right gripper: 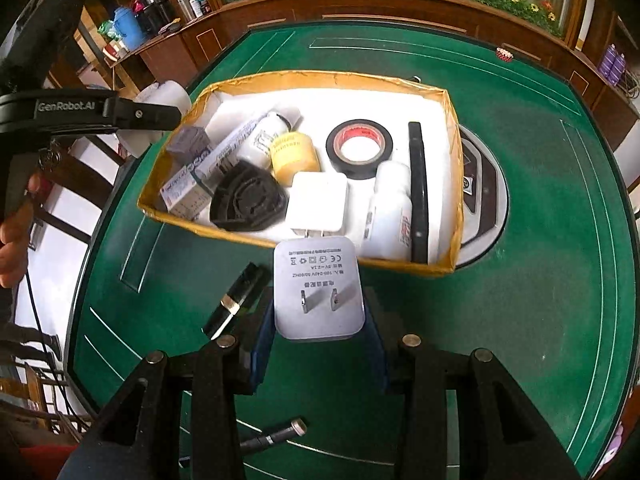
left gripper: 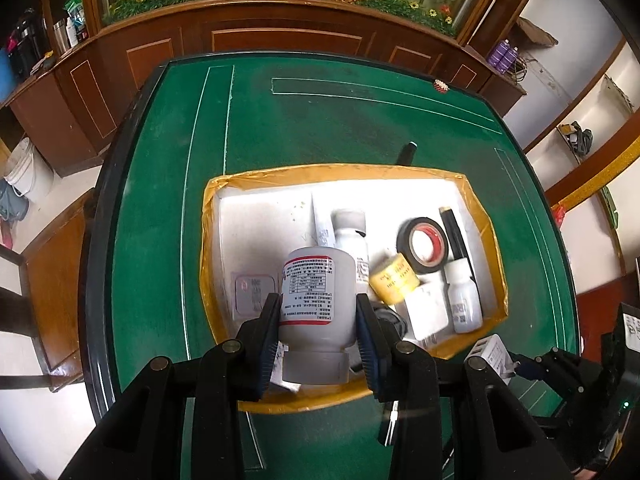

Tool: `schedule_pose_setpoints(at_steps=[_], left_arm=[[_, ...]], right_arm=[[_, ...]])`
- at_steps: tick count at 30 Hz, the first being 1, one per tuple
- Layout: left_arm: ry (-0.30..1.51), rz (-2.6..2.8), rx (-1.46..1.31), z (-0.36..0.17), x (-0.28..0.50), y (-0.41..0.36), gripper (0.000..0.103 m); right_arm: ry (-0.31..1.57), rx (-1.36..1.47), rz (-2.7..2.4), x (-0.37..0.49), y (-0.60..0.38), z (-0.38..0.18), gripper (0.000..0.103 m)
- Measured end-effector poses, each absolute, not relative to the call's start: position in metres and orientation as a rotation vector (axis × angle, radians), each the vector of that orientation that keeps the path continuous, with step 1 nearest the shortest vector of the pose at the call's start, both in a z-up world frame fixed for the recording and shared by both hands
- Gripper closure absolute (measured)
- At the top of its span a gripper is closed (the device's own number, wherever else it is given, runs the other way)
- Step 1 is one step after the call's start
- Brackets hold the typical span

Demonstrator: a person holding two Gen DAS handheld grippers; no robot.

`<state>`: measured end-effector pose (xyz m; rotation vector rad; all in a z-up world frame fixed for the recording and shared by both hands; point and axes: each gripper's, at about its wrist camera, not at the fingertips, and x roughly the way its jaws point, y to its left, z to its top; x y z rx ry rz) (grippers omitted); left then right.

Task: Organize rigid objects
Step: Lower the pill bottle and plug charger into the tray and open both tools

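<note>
My left gripper point(left gripper: 318, 320) is shut on a white pill bottle point(left gripper: 318, 300) with a red-edged label, held over the near part of the yellow-rimmed box point(left gripper: 208, 216). My right gripper point(right gripper: 318, 320) is shut on a white plug charger point(right gripper: 318, 292), prongs up, just short of the box's near wall point(right gripper: 400, 262). The box holds black tape point(right gripper: 358, 148), a yellow jar point(right gripper: 294, 156), white bottles point(right gripper: 390, 212), a white charger point(right gripper: 318, 204), a black marker point(right gripper: 418, 192), a black triangular piece point(right gripper: 246, 202) and a carton point(right gripper: 192, 188).
The box stands on a green felt table point(right gripper: 540, 280). A black lipstick-like tube point(right gripper: 236, 304) and a thin pen point(right gripper: 276, 434) lie on the felt near my right gripper. A round panel point(right gripper: 484, 200) sits under the box's right side. A wooden cabinet point(left gripper: 280, 36) is behind.
</note>
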<state>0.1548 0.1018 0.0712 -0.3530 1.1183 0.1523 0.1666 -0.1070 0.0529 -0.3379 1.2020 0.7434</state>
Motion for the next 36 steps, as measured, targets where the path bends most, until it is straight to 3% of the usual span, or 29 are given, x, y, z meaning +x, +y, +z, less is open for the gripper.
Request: schedule_pose_setpoints(at_steps=[36], left_arm=[[1.172,0.142,-0.396,0.022,0.211,0.14,0.065]], right_arm=[[1.172,-0.302,0.682,0.223,-0.054,0.052,0.064]])
